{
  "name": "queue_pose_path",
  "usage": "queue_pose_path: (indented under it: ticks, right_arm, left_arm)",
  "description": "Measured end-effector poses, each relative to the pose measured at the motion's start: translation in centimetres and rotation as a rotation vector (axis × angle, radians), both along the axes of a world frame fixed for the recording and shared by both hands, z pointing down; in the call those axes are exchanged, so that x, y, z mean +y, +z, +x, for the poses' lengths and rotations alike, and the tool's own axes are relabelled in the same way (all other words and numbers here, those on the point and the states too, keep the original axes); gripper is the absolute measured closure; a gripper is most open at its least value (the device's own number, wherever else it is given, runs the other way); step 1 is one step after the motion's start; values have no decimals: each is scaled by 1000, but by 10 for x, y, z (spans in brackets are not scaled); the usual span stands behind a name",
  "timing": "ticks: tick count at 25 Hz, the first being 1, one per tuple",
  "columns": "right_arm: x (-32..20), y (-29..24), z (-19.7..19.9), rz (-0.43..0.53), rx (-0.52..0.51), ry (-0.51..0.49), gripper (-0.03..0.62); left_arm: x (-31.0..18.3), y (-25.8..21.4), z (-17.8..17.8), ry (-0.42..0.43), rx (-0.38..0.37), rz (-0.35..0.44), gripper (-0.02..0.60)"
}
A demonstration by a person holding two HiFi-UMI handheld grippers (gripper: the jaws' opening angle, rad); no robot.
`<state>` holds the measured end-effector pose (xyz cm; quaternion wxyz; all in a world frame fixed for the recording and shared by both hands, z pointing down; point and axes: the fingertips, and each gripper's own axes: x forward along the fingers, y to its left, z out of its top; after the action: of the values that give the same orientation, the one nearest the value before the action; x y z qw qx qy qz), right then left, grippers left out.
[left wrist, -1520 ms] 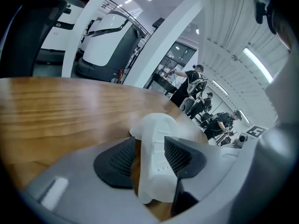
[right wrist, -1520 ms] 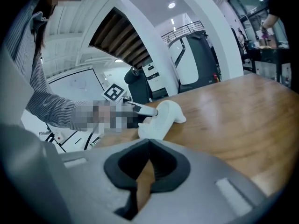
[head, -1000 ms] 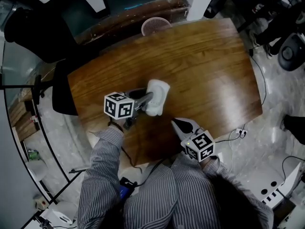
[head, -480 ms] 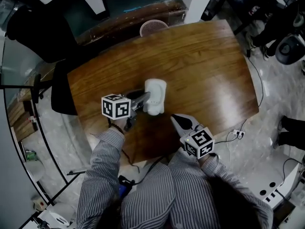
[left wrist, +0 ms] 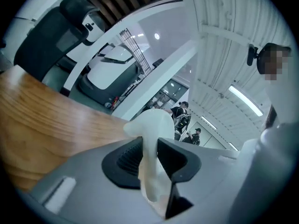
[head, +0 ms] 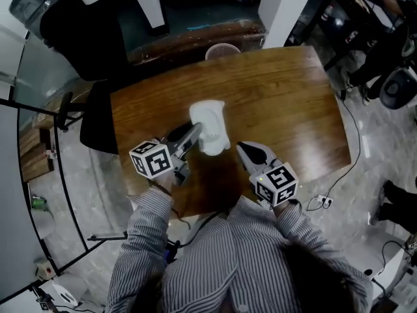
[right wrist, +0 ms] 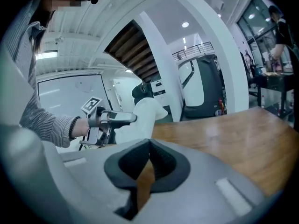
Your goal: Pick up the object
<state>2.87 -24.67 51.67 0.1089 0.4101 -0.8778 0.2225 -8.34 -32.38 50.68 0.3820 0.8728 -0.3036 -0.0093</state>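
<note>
The white, soft-looking object (head: 210, 126) is pinched at its near edge by my left gripper (head: 195, 134), which holds it over the middle of the brown wooden table (head: 287, 96). In the left gripper view both dark pads press on the white object (left wrist: 153, 125), and it rises beyond my left gripper (left wrist: 149, 147). My right gripper (head: 245, 150) hovers to the right of the object with its fingers together and nothing in them. From the right gripper view, the object (right wrist: 145, 112) hangs in the other gripper past my right gripper (right wrist: 148, 149).
A pale mesh wastebasket (head: 223, 49) stands past the table's far edge. A black chair (head: 98, 117) sits at the table's left end. A cable and a white power strip (head: 324, 201) lie on the floor at the near right. A white pillar (head: 287, 8) rises behind.
My left gripper has swung its fingers upward with the white object, which now sits a little farther along the table and more upright. The right gripper has barely moved.
</note>
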Motion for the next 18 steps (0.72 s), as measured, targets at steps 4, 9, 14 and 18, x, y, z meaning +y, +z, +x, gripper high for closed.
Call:
queue_pose_path:
  ticks: [4, 9, 14, 18]
  right_arm:
    - [-9, -31, -9, 83, 12, -22, 592]
    - [-23, -65, -19, 157, 5, -49, 592]
    - [-25, -80, -35, 191, -1, -61, 592]
    - [-26, -85, -39, 204, 2, -64, 592]
  left_arm:
    - [17, -31, -18, -80, 24, 62, 474]
    - [31, -63, -33, -176, 34, 130, 474]
    - [44, -79, -47, -269, 8, 198, 474]
    - [47, -78, -50, -282, -8, 203, 474]
